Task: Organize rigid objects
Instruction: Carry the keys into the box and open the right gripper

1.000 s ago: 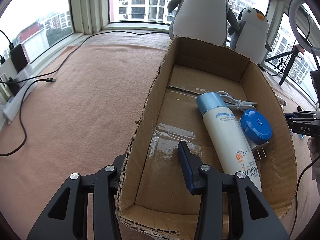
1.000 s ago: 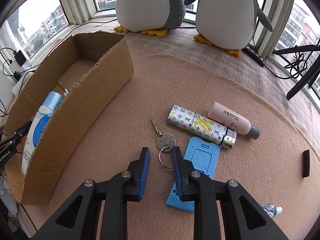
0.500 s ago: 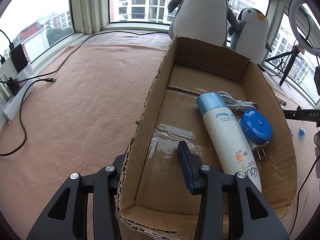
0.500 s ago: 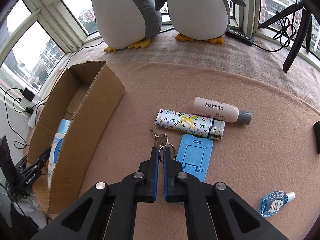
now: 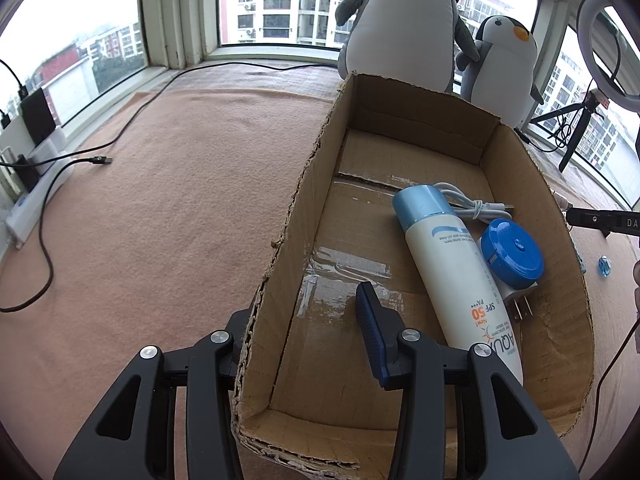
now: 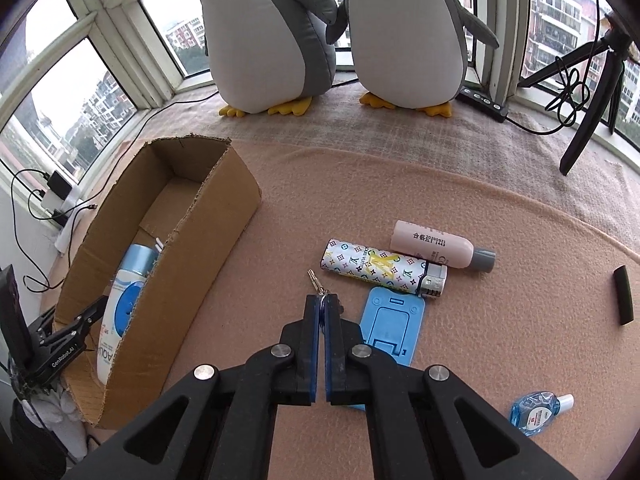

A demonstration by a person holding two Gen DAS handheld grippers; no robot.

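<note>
My right gripper (image 6: 322, 300) is shut on a key ring, and the key (image 6: 313, 279) pokes out past the tips above the pink cloth. Just beyond lie a patterned lighter (image 6: 380, 268), a pink bottle (image 6: 436, 244) and a blue phone stand (image 6: 394, 324). My left gripper (image 5: 300, 308) stands open astride the left wall of the cardboard box (image 5: 420, 120), one finger outside, the blue-padded finger (image 5: 372, 340) inside. In the box lie a sunscreen bottle (image 5: 452, 264), a round blue case (image 5: 512, 248) on a white plug, and a white cable (image 5: 472, 208).
Two plush penguins (image 6: 272, 32) stand at the window behind the box (image 6: 192, 280). A small blue bottle (image 6: 536, 412) and a black bar (image 6: 622, 296) lie to the right. A tripod (image 6: 592, 80) and power strip (image 6: 484, 104) are at the far right; cables (image 5: 44, 248) run left.
My right gripper has closed on the key ring and risen away from the cloth with the key. The left gripper and the box have not moved.
</note>
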